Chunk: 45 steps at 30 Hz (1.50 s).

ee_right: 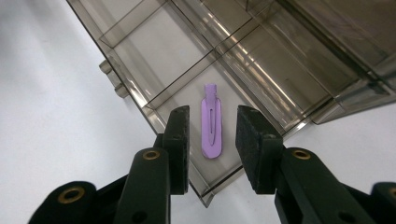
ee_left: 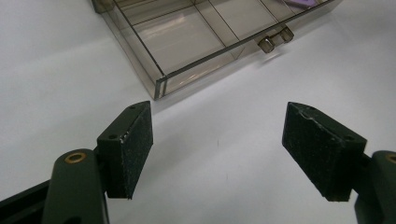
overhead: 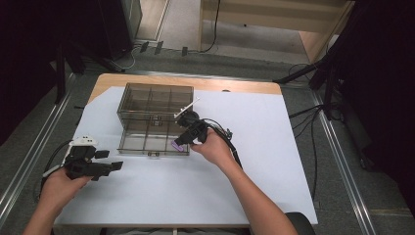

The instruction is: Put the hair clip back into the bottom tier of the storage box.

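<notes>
Lengthwise between the right tool's (ee_right: pixel 212 149) parted pads, the purple clip (ee_right: pixel 211 122) lies flat.

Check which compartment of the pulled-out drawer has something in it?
The front corner compartment under the right gripper: a purple clip lies flat in it. The drawer's other visible compartments look bare.

— Can you read anything on the smoky plastic drawer box (overhead: pixel 155 104) or the purple hair clip (ee_right: pixel 211 122)?
— No. No label, brand or number on either.
— The white sheet (overhead: pixel 195 186) over the tabletop?
— Blank too. Nothing legible anywhere.
</notes>
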{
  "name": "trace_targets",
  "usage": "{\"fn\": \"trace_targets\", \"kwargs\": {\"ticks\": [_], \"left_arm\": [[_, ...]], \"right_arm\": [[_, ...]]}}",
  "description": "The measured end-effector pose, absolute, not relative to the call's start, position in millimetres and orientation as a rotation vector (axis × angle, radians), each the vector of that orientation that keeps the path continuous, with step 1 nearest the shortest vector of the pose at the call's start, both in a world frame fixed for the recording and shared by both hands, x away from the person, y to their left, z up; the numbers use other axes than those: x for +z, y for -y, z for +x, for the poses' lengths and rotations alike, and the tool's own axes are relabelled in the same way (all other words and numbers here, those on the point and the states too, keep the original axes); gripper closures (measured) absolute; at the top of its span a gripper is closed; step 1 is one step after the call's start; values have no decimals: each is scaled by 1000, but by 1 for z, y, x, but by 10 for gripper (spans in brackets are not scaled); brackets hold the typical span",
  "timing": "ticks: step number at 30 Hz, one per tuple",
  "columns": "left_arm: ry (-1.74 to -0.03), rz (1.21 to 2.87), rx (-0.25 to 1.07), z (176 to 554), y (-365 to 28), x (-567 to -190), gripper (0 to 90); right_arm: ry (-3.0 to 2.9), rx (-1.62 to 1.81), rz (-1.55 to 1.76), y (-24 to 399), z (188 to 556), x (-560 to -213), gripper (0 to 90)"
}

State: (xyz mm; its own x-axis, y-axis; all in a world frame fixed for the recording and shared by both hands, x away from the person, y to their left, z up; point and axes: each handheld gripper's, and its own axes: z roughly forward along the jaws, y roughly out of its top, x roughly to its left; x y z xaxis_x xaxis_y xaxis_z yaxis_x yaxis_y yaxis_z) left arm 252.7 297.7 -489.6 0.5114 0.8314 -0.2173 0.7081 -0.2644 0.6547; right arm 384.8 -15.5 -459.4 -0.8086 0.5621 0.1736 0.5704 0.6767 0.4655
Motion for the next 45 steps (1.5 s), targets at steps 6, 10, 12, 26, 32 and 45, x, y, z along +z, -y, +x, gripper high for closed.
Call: {"fn": "trace_targets", "kwargs": {"ticks": [6,10,12,26,32,45], "left_arm": [[-1247,2038,214,255,-298,-489,255],[-1239,2042,204,257,-297,-489,255],[-1239,2041,205,258,-296,-490,254],[-1223,2059,191,263,-292,-491,253],[-1219,2060,189,264,-293,-490,253],[-1218,2055,203,266,-294,-489,253]], "right_arm": [[2852,-840,-973,24,384,-455,657],[2843,-864,-980,30,384,-455,631],[2843,-879,-977,33,384,-455,612],[2835,-970,-949,53,382,-452,551],[2846,-1004,-926,64,381,-449,532],[2836,-1057,-916,87,379,-448,487]]}}
